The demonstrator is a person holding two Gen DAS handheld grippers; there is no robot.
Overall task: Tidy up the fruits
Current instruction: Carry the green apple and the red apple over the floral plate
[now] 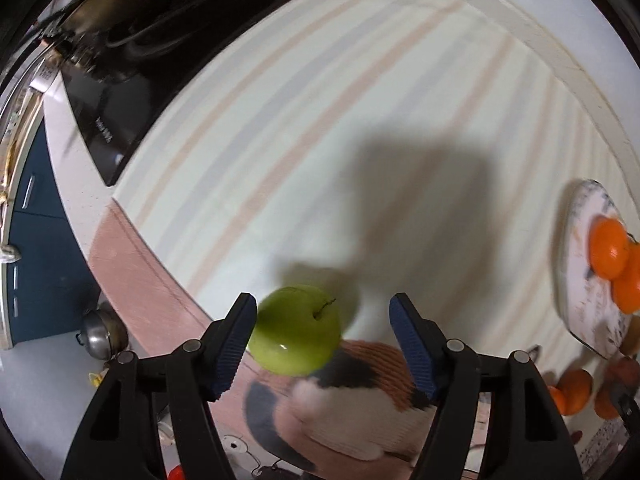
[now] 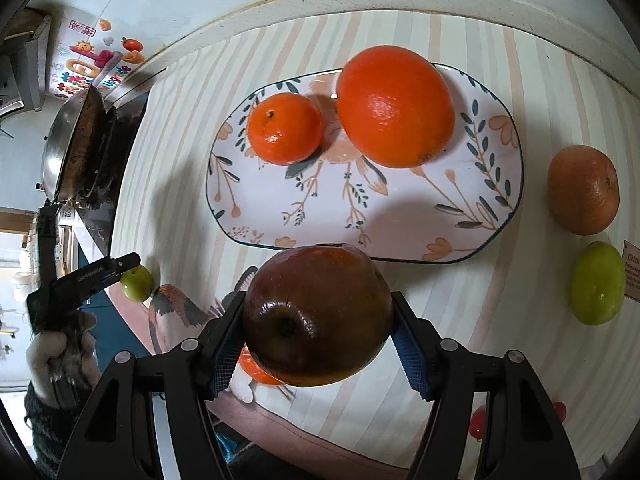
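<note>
My left gripper (image 1: pixel 324 330) is open; a green apple (image 1: pixel 296 330) sits between its fingers against the left pad, on the striped cloth. My right gripper (image 2: pixel 318 322) is shut on a dark red apple (image 2: pixel 316 316), held above the cloth just in front of a floral plate (image 2: pixel 472 208). The plate holds a small orange (image 2: pixel 285 128) and a large orange (image 2: pixel 396 106). The left gripper (image 2: pixel 120 266) and its green apple (image 2: pixel 137 283) also show at the left of the right wrist view. The plate with oranges (image 1: pixel 610 252) shows at the right edge of the left wrist view.
A brownish orange fruit (image 2: pixel 582 190) and a green fruit (image 2: pixel 596 282) lie on the cloth right of the plate. A small orange (image 2: pixel 256 368) lies under the red apple. A black stove (image 1: pixel 132 92) with a steel wok (image 2: pixel 70 144) stands at the left. The table edge (image 1: pixel 132 264) runs nearby.
</note>
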